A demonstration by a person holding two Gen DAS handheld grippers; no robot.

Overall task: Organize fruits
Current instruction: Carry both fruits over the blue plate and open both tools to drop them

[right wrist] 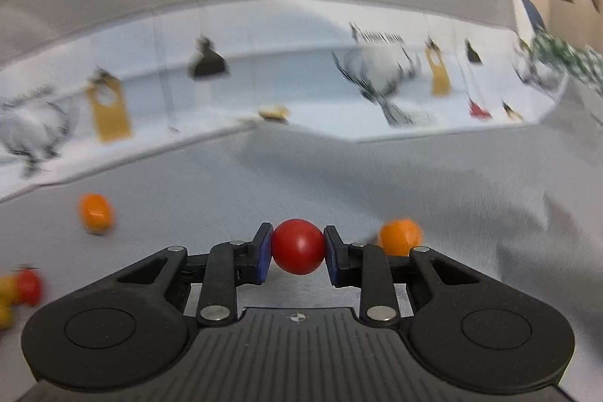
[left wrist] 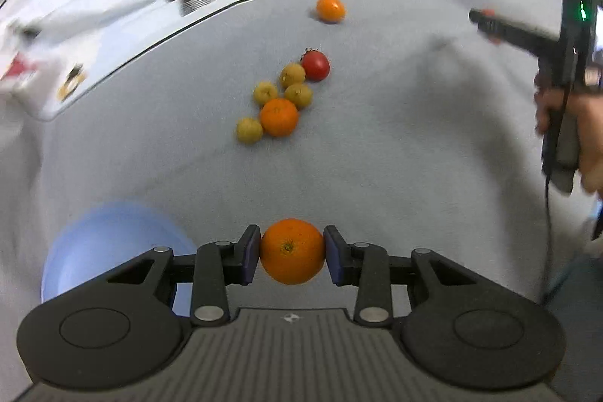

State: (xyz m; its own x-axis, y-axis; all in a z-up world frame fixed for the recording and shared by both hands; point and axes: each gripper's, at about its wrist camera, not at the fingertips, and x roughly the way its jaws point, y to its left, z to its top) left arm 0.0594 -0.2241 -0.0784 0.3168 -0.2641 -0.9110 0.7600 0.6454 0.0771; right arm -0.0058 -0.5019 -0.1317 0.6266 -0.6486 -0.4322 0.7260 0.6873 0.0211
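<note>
On the grey cloth-covered surface (left wrist: pixel 377 157), a pale blue bowl (left wrist: pixel 94 243) sits at the near left beside the left gripper (left wrist: pixel 292 251), jaws clamped on an orange (left wrist: pixel 292 253), a fruit cluster (left wrist: pixel 280 100) lies mid-surface, and the right gripper (right wrist: pixel 297 247) has jaws clamped on a red tomato (right wrist: pixel 298 245).

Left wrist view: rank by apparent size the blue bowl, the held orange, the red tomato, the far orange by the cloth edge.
1. blue bowl, partly hidden by the gripper
2. held orange in the left gripper; nearness inflates it
3. red tomato and far orange: look alike, not ranked
</note>
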